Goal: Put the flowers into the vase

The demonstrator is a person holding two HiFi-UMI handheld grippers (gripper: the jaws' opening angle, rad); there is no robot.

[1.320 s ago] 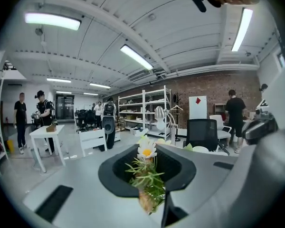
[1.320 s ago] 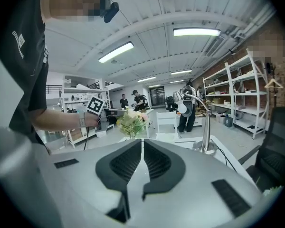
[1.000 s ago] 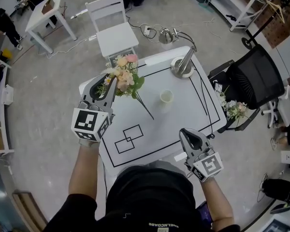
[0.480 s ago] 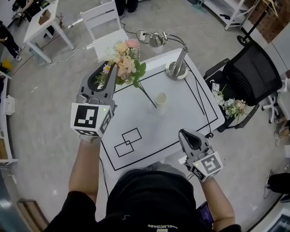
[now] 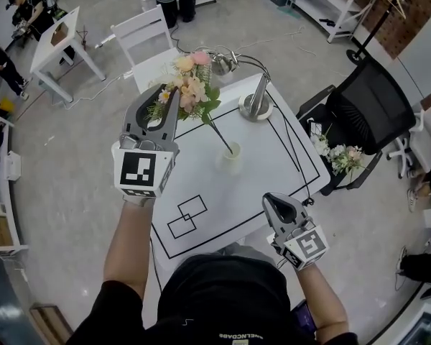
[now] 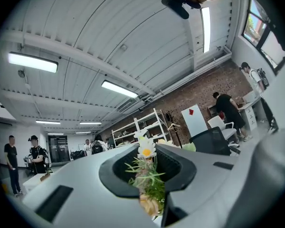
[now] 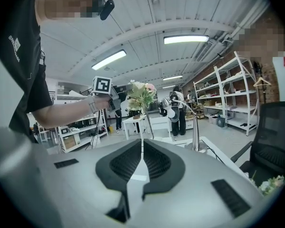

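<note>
Flowers (image 5: 189, 88): one bunch (pink and cream heads, green leaves), held up above the far left part of the table (image 5: 273, 171), not lying on it.

Left gripper (image 5: 171, 95): jaws clenched on the bunch just below the heads. The left gripper view shows a daisy and greenery (image 6: 147, 184) pinched between the pads. The gripper points about level.

The stem slants down and to the right from the grip. In the head view its lower end sits at the mouth of the vase (image 5: 230, 157), a small pale cup standing upright near the table's middle. I cannot tell whether the tip is already inside the rim or just above it.

Right gripper (image 5: 267, 198): low, at the near right edge of the table and well apart from the vase. Its jaws are together with nothing between them (its own view shows bare pads (image 7: 142, 144), with the bunch (image 7: 141, 94) beyond).

Progress, as a judgement: the pick-up is done and the stem is lined up. Lowering it into the vase and letting go are left.

A second bunch (image 5: 337, 157) lies on the black chair (image 5: 377, 121) to the right, untouched. It may belong to the job too.
</note>
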